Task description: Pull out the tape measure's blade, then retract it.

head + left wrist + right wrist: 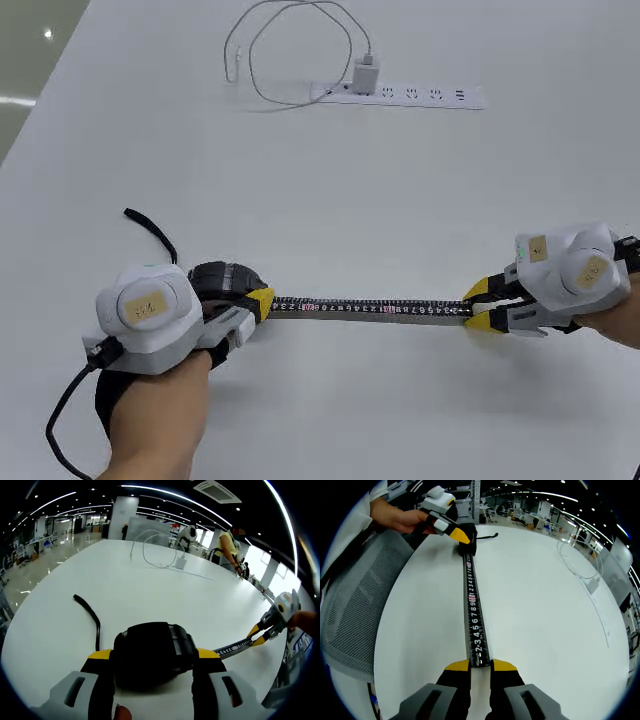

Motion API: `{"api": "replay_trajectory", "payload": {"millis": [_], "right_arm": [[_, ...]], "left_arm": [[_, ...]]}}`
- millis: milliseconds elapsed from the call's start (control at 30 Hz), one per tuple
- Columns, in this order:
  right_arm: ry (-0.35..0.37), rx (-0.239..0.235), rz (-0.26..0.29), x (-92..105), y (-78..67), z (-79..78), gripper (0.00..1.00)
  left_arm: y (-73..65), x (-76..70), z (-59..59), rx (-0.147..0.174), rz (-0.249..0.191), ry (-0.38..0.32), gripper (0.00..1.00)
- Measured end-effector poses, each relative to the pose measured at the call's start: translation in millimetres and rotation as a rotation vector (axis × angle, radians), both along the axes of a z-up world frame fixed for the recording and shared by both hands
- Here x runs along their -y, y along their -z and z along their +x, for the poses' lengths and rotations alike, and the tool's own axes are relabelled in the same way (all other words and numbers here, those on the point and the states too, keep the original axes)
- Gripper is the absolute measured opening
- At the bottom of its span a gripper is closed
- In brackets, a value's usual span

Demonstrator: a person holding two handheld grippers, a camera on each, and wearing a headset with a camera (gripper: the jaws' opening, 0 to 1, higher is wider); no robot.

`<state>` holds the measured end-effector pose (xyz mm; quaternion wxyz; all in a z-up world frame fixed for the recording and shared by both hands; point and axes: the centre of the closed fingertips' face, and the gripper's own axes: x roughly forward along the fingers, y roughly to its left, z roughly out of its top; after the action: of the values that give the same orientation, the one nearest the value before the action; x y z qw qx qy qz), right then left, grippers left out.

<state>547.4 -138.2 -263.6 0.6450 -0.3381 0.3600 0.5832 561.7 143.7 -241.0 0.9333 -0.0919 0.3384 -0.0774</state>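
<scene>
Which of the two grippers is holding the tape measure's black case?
The left gripper, its jaws closed around the case; the right gripper pinches the end of the blade instead.

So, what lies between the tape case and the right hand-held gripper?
The blade, stretched from case to hand-held gripper over the white table, in the head view.

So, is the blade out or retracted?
Pulled out: the blade spans from the case in the left hand-held gripper to the right hand-held gripper.
</scene>
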Motion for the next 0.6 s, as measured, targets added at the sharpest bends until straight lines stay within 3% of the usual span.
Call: {"api": "replay_trajectory", "payload": {"millis": [600], "right_arm": [[-0.006, -0.002, 0.026, -22.7, -2.5, 1.7, 0.1]], "left_arm": [[-1.8, 0.9, -1.8, -0.001, -0.028, 0.002, 0.58]]}}
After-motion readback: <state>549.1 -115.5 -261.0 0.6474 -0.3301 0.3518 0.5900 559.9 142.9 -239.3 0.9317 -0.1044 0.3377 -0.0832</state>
